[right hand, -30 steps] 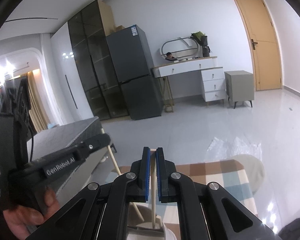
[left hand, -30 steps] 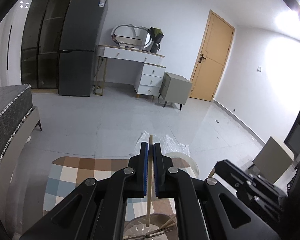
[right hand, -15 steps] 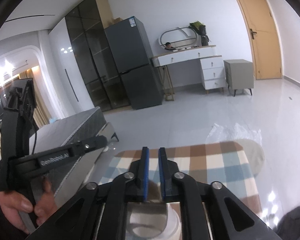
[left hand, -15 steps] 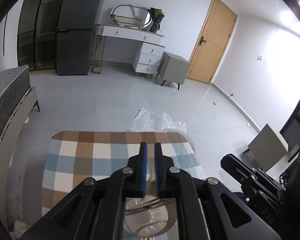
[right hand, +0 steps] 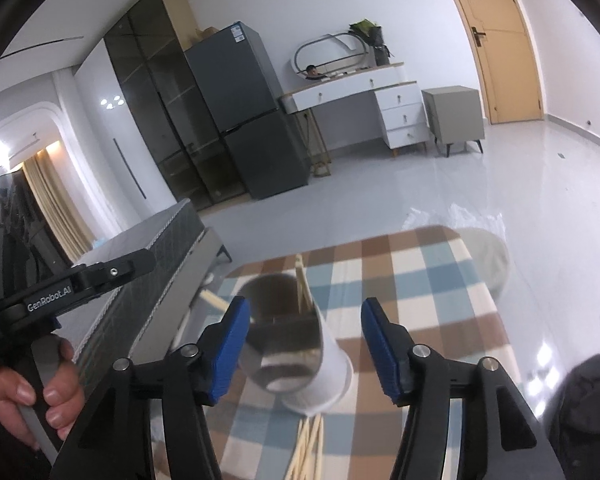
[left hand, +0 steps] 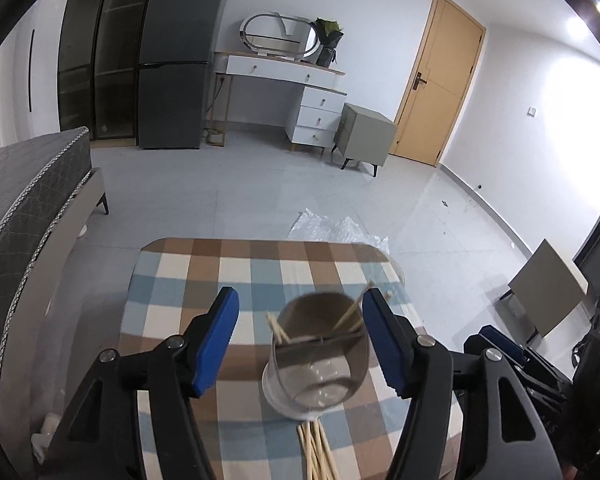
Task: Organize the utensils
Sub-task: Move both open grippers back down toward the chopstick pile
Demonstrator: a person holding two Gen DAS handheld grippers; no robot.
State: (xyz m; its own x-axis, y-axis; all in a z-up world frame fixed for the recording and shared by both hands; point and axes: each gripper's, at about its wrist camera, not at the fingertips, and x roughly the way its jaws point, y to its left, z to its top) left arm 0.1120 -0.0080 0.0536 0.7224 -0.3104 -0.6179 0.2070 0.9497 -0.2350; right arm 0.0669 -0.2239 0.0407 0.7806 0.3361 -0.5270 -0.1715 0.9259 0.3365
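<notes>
A white utensil cup [left hand: 318, 354] with a divider stands on the checkered table [left hand: 204, 268] and holds a few wooden chopsticks [left hand: 350, 312]. My left gripper [left hand: 302, 340] is open and empty, its blue pads on either side of the cup. More chopsticks [left hand: 316, 452] lie on the table in front of the cup. In the right wrist view my right gripper [right hand: 304, 350] is open and empty around the same cup [right hand: 296, 348], with chopsticks [right hand: 302, 288] standing in it and loose chopsticks [right hand: 306, 448] below.
A grey bed [left hand: 16, 196] runs along the table's left side. The left gripper's handle and the hand holding it [right hand: 40, 360] show at the left of the right wrist view. Crumpled plastic [left hand: 336, 230] lies on the floor beyond the table.
Both grippers were shut on a chopstick each above the cup; they have let go and opened wide. The chopsticks now stand in the cup. Both views have tilted down toward the table.
</notes>
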